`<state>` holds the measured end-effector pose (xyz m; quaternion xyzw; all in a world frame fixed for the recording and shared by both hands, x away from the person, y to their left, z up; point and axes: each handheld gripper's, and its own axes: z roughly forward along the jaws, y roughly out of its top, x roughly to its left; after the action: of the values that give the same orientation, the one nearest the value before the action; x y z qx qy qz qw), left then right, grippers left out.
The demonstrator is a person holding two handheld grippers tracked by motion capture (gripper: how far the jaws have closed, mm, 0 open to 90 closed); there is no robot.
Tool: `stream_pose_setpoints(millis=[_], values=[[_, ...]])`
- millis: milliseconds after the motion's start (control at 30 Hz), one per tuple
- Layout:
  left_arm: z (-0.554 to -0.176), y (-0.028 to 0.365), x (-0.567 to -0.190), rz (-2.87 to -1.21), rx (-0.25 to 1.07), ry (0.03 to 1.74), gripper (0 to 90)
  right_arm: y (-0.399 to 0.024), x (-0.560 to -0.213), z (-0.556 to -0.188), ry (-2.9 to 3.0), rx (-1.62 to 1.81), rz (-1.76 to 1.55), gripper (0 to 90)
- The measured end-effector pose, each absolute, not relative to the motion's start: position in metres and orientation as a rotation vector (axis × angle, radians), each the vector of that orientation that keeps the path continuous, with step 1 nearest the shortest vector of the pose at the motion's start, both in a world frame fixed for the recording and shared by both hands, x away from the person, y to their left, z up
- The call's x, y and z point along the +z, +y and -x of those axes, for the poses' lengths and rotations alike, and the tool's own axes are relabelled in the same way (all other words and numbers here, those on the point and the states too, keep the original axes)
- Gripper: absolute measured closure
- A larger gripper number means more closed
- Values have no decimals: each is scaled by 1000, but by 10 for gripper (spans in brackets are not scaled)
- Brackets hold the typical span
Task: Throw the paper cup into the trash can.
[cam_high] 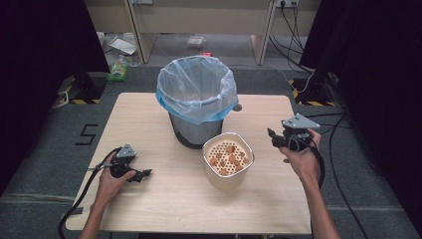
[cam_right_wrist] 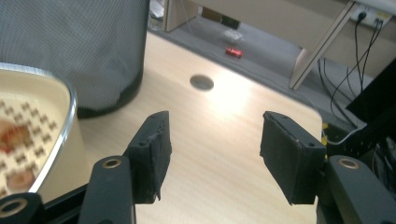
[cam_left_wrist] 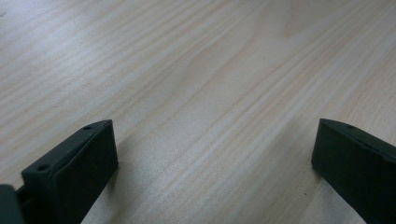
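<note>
A cream pot (cam_high: 219, 177) with a perforated insert carrying several brownish pieces (cam_high: 230, 158) stands at the table's middle. Behind it is a dark mesh bin (cam_high: 191, 130) lined with a clear blue-edged bag (cam_high: 196, 89). My left gripper (cam_high: 143, 175) rests low on the table at the front left, pointing right; its jaws stand wide apart over bare wood (cam_left_wrist: 215, 154). My right gripper (cam_high: 272, 138) hovers to the right of the pot, pointing left, open with nothing between the jaws (cam_right_wrist: 215, 149). The pot's rim (cam_right_wrist: 63, 116) and the bin (cam_right_wrist: 84, 51) lie to its left.
The wooden table (cam_high: 149, 119) has a round cable hole (cam_right_wrist: 201, 82) near its far right edge. On the floor beyond are cables (cam_high: 293, 30), a wooden desk frame (cam_high: 199, 20), scattered litter (cam_high: 119, 69) and a small red item (cam_right_wrist: 233, 52).
</note>
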<state>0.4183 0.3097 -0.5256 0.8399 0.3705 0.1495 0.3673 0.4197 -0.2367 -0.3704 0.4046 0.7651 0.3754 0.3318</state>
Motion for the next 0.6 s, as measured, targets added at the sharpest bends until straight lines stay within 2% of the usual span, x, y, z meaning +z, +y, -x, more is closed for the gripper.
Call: stream_pose_setpoints(millis=[33,600], values=[[-418,310,-526,-2158,384,952,0,-241,-383,-416,2008,975,-1077,429],[-418,309,-526,-2158,384,952,0,-245,-451,-392,2066,950,-1168,408]])
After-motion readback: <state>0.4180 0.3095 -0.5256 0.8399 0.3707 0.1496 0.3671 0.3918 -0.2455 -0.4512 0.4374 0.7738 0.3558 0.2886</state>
